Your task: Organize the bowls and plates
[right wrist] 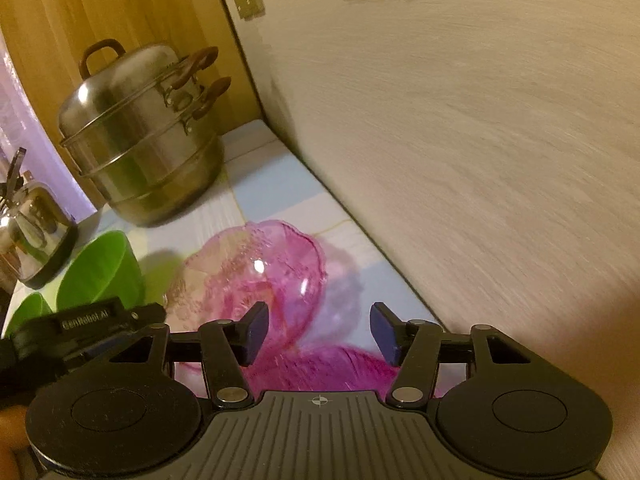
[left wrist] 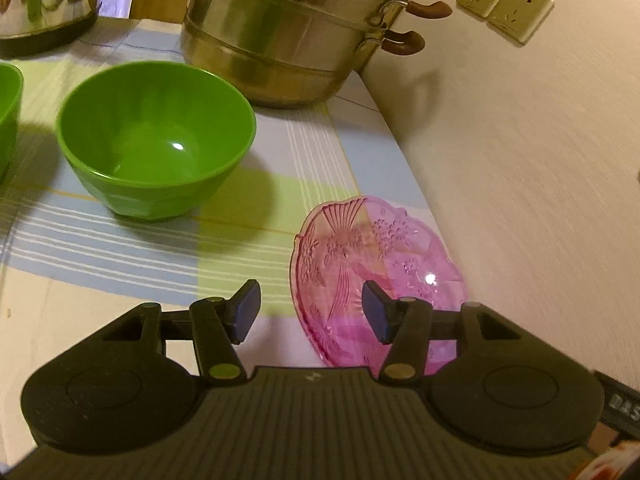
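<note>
Left wrist view: left gripper (left wrist: 310, 314) jaws apart, empty, over rim of pink pressed-glass plate (left wrist: 376, 272) at lower right, probably lining up for grasp. Right gripper (right wrist: 318, 332) also apart, empty.

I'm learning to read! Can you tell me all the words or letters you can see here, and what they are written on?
"GenRobot.AI": on the black left gripper, in the right wrist view.
"DAS": cut off at the picture's edge, on a black label beside the gripper body in the left wrist view.
The wall sockets show no words.
The red and white patch in the corner is too blurred to read.
</note>
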Demonstrator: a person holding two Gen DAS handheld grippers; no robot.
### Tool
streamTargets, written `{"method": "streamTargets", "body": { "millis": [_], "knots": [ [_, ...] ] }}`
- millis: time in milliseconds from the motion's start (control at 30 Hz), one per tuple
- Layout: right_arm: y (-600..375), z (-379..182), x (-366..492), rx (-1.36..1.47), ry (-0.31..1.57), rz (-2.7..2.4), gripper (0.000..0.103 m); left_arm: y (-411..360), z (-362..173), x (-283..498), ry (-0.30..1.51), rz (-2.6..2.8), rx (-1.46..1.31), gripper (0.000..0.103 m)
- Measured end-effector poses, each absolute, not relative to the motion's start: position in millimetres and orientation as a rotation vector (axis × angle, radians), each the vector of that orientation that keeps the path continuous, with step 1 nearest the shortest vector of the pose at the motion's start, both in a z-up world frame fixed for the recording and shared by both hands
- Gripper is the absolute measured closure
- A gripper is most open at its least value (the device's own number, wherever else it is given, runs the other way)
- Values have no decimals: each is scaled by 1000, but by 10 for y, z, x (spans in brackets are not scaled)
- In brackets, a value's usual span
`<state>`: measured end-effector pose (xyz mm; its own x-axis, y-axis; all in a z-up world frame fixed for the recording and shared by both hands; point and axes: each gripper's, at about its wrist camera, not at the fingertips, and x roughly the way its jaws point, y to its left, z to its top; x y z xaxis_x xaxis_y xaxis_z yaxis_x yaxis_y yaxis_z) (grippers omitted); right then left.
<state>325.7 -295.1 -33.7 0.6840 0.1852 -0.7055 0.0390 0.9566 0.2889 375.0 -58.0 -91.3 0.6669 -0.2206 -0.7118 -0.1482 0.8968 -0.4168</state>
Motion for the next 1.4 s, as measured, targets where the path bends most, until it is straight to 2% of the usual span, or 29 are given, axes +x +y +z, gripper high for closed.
{"method": "streamTargets", "body": {
  "millis": [400, 667, 867, 1033, 1100, 1400],
  "knots": [
    [-2760, -768, 3868, 307, 957, 113, 47, -570, -1112, 3931, 882, -43, -486, 58],
    [-2705, -900, 3979, 302, 981, 96, 47, -578, -1178, 3983, 884, -58, -493, 73],
    [-2684, -935, 4028, 290, 988, 84, 66, -586, -1215, 3999, 893, -65, -498, 87],
    [-2710, -949, 4037, 282, 992, 60, 86, -593, -1191, 3991, 889, -52, -487, 92],
    [-2737, -956, 4036, 287, 995, 55, 90, -588, -1167, 3977, 880, -51, -486, 93],
    [-2718, -824, 4009, 322, 951, 81, 91, -542, -989, 3916, 802, -41, -477, 94]
  ]
}}
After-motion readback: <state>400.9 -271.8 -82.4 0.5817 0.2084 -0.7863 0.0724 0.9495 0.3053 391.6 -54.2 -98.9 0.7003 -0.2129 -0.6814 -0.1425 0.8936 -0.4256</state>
